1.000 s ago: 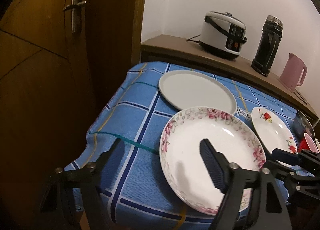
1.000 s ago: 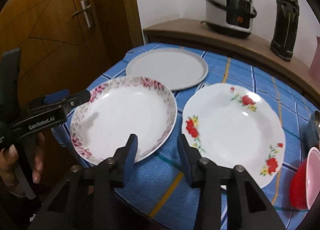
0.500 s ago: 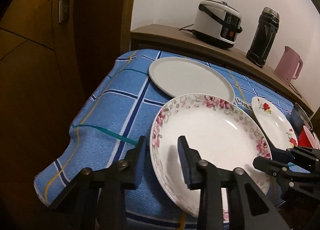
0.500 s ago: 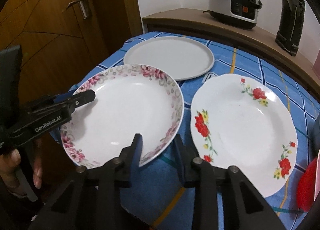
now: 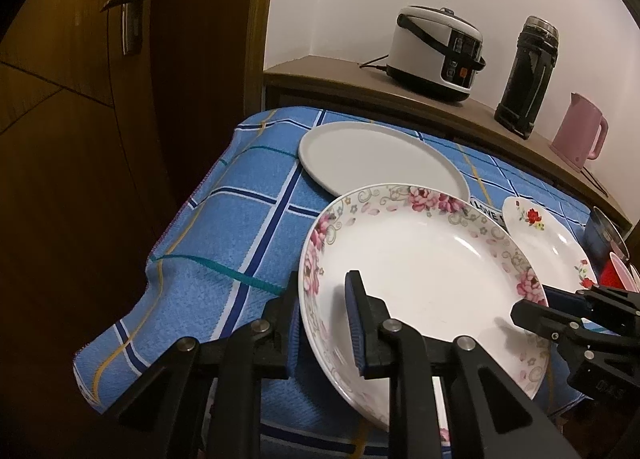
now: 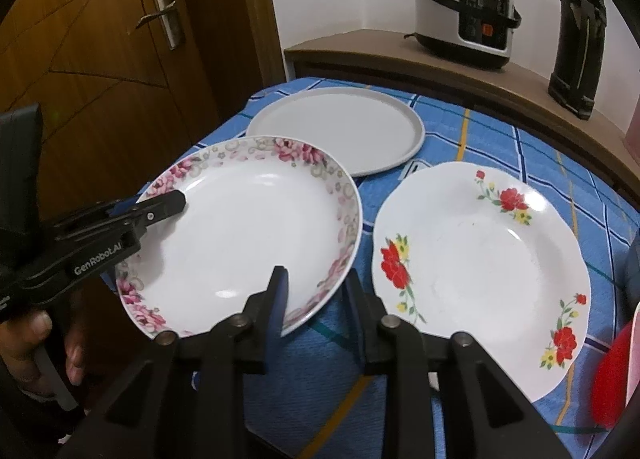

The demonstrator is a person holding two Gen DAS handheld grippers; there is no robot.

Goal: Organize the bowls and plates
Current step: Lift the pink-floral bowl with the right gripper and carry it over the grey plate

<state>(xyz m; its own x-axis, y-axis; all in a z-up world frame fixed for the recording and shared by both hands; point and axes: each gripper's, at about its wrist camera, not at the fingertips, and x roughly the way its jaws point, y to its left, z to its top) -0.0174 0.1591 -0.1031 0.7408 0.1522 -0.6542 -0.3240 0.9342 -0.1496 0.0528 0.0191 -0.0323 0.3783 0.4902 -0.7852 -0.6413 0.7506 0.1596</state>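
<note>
left gripper (image 5: pixel 326 323): clamped on pink-flower plate (image 5: pixel 424 259) rim | right gripper (image 6: pixel 316 295): clamped on near rim | gray plate (image 6: pixel 340 131): just behind

We see the red bowl (image 6: pixel 610 379) cut off by the right-wrist frame edge; the pink kettle (image 6: pixel 634 127) likewise. The left hand-held gripper (image 5: pixel 324 323) hides its outer finger behind the pink-flowered plate (image 5: pixel 420 259) rim.

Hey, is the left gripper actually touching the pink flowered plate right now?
Touching. The left wrist view shows the left gripper with one finger on each side of the pink flowered plate rim, clamped on it.
</note>
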